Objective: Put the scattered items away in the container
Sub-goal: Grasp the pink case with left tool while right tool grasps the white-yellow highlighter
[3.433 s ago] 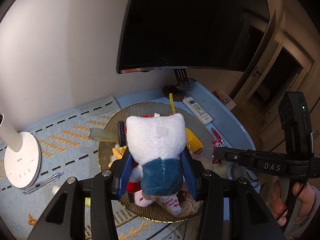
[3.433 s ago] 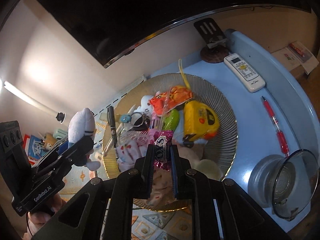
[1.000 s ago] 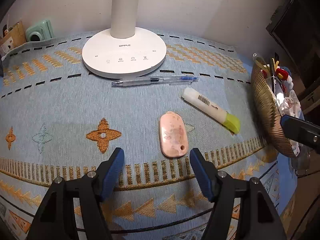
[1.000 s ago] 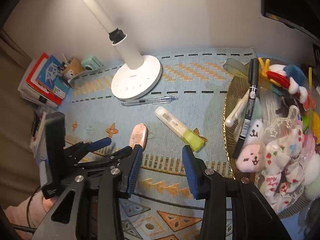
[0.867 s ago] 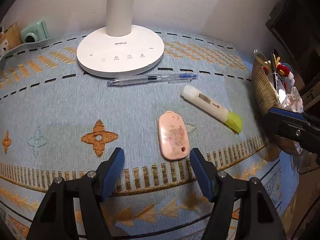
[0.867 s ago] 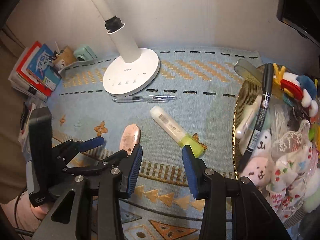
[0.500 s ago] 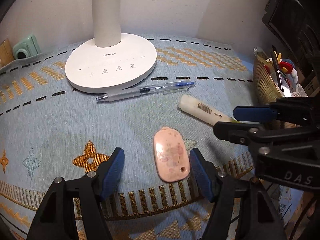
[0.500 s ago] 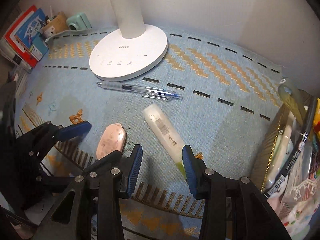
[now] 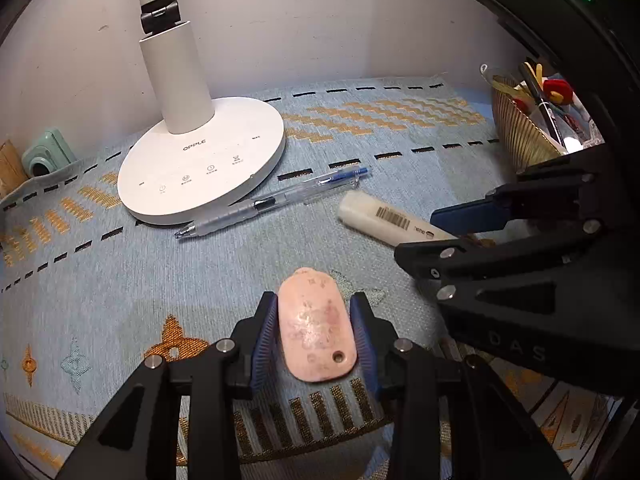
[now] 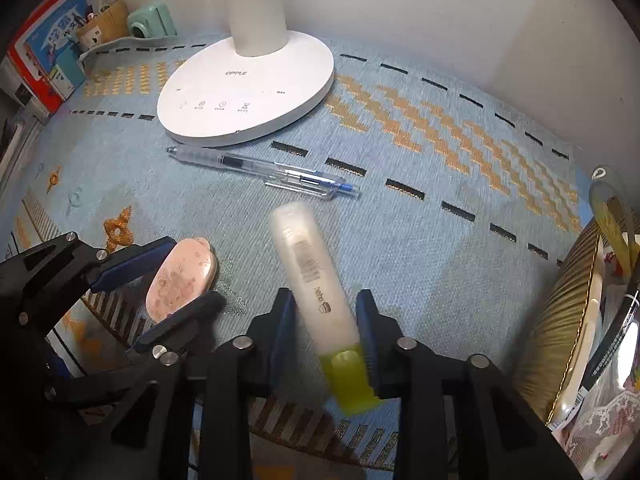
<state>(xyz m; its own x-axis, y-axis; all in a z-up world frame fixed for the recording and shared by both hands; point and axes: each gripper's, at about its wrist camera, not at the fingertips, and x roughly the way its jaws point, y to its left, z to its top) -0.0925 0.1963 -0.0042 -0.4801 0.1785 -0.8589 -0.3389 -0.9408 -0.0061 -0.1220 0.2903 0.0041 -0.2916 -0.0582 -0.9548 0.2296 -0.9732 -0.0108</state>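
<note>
- Blue patterned cloth [image 9: 100,276], lamp base [image 9: 200,168] behind, golden bowl [image 10: 560,320] far right
- Left gripper [image 9: 316,332], wide half a second ago, now closed onto the pink oval case [image 9: 316,328]
- Right gripper [image 10: 326,324] has narrowed around the highlighter [image 10: 316,292]; contact unclear
- Clear pen [image 10: 260,170] remains untouched; both lifts look imminent

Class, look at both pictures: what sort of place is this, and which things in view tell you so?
Probably a home desk or study corner: a desk lamp, a pen and highlighter on a woven cloth, and books stacked by the wall.

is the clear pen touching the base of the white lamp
Cannot tell. In the left wrist view the pen runs right along the lamp base rim; in the right wrist view only a doubtful sliver separates them.
</note>
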